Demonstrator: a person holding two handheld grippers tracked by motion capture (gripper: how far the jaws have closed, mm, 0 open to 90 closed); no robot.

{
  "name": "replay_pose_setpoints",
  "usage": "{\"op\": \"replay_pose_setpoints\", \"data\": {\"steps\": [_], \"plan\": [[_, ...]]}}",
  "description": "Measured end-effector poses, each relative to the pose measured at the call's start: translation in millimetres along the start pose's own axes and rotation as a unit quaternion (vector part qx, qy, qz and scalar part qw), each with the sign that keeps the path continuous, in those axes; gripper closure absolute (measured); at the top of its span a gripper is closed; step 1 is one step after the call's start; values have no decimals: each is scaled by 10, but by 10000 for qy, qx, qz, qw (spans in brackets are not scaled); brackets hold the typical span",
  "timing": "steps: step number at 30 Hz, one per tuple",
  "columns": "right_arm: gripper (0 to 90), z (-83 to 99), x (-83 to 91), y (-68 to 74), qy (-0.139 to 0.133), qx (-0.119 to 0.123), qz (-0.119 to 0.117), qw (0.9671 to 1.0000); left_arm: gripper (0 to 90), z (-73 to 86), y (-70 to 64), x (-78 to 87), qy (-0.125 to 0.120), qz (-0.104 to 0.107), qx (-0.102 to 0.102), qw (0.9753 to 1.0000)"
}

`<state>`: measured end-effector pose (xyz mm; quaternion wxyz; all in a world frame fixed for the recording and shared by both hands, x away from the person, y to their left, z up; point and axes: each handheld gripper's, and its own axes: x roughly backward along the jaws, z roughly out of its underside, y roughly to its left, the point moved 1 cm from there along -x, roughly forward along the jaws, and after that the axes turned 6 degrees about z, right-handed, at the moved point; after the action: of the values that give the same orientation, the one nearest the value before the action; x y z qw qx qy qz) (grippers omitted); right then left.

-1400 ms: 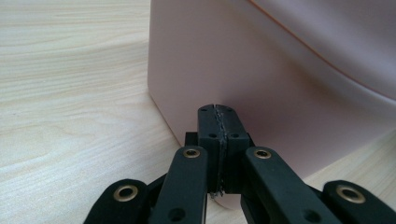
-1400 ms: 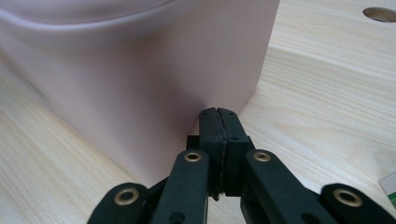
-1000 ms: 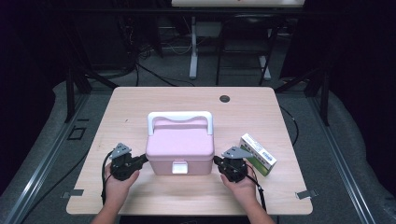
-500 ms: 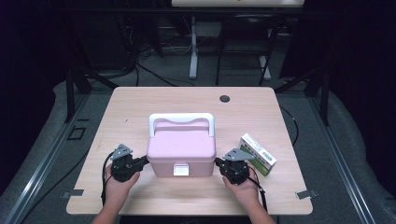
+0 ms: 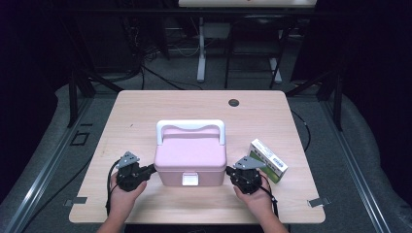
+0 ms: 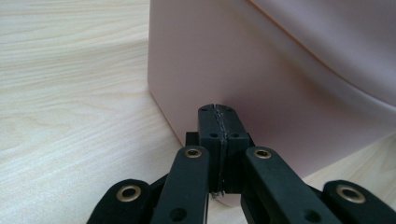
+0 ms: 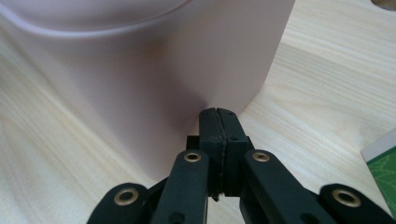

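Your pink box (image 5: 190, 156) sits near the middle of the desk (image 5: 145, 107), toward your edge, with its white handle (image 5: 190, 125) standing up along the far side of the lid and a small white latch (image 5: 190, 179) facing you on the front wall. Your left claw (image 5: 151, 169) is at the box's lower left corner, and in the left gripper view its two jaws are pressed together with nothing between them, the tips right up against the pink side wall (image 6: 261, 79) (touching or a hair short, you cannot tell from here). Your right claw (image 5: 228, 171) mirrors it at the lower right corner; the right gripper view shows those jaws likewise together and empty, their tips at the wall (image 7: 187, 70) close to the box's corner edge. Just beside your right hand (image 5: 257, 194), on its outer side, lies a green and white carton (image 5: 268, 160), flat on the desk and angled, close to the claw's body but apart from the pink box; its green corner (image 7: 380, 168) shows at the edge of the right gripper view. Farther off, near the back edge of the desk, there is a round dark grommet (image 5: 233, 102), well apart from everything. Your left hand (image 5: 124, 194) has bare wood around it, with only its own cable (image 5: 109, 194) looping beside it.
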<state>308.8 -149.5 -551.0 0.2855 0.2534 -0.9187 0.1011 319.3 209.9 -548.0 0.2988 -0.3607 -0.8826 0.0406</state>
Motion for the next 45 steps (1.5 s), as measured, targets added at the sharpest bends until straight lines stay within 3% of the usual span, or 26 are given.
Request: {"op": "replay_pose_setpoints", "data": {"steps": [17,27,45], "plan": [[900,53,176,14,266,53,-110,9996,900,73,-149,79,158,154,-79,9997],[900,127,289,76,277,62,-114,9995,900,122,-234,127,210,151,-109,9996],[900,212,425,124,321,56,-175,9993,900,200,-324,216,291,340,-183,9988]]}}
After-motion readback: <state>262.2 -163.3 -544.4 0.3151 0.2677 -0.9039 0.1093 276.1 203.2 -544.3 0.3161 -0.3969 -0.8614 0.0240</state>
